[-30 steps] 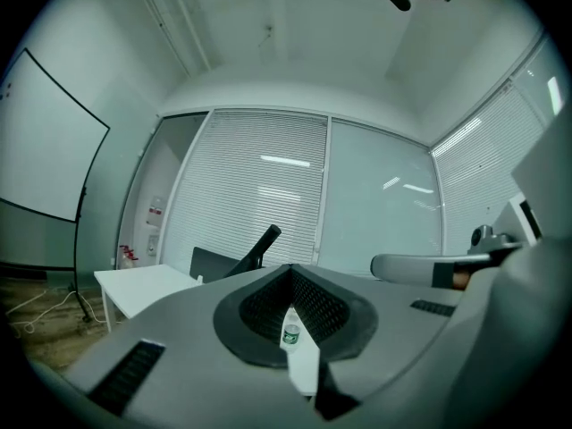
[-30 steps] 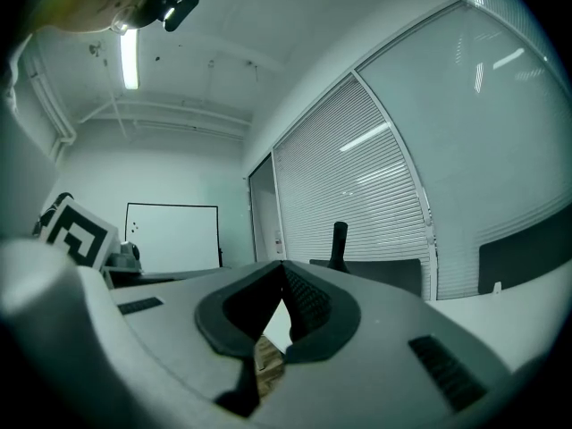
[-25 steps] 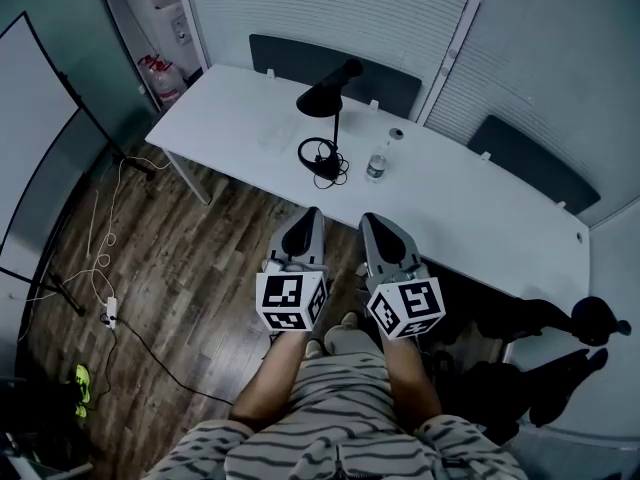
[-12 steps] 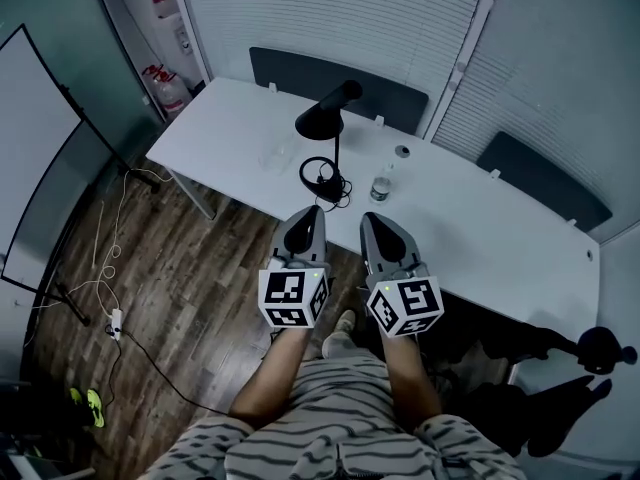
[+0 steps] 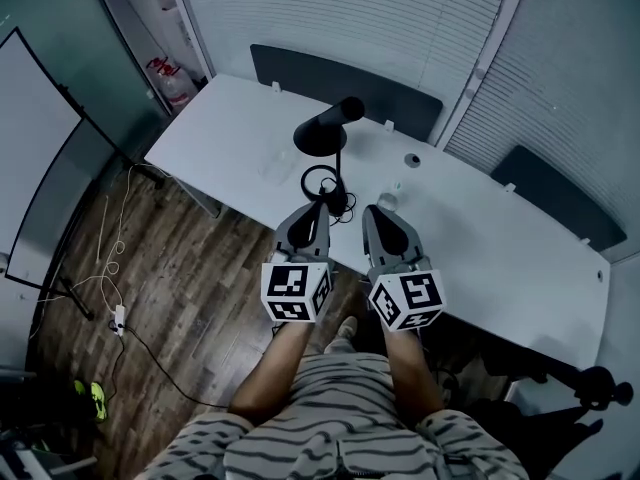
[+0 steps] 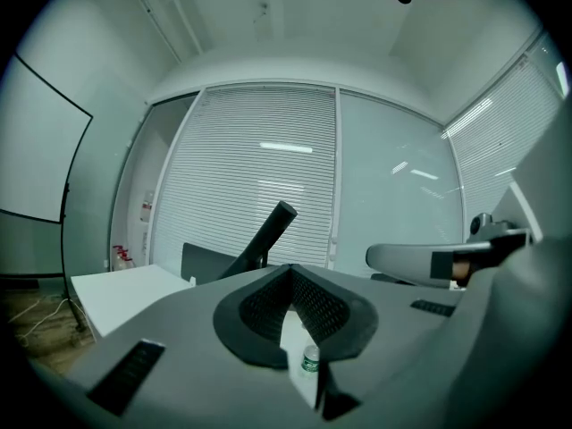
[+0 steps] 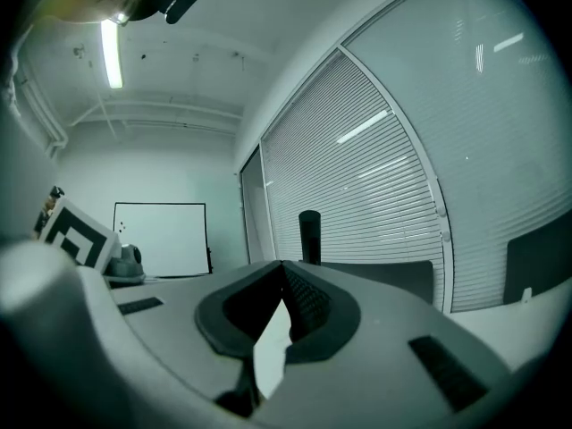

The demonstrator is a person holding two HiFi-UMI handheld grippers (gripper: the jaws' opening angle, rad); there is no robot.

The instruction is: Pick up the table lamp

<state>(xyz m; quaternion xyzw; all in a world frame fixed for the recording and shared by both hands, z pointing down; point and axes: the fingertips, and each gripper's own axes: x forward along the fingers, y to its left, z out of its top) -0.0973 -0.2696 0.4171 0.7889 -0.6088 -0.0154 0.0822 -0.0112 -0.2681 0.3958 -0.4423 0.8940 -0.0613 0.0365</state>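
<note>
The white bench (image 5: 230,138) stood before slatted blinds, with the table lamp (image 5: 318,140) upright near its front edge. Your left gripper (image 5: 318,210) and right gripper (image 5: 372,212) were both closed, empty and short of it. Recommended: open one gripper before reaching the stem, steering clear of the bottle (image 5: 388,200) near the base. The bottle's contents could not be determined.

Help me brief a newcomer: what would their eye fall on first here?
The left gripper and right gripper sit side by side at the centre of the head view, each with a black-and-white marker cube, both shut and empty. Just beyond their tips, the black lamp stands on the long white table, with a bottle to the right of its base.
</note>
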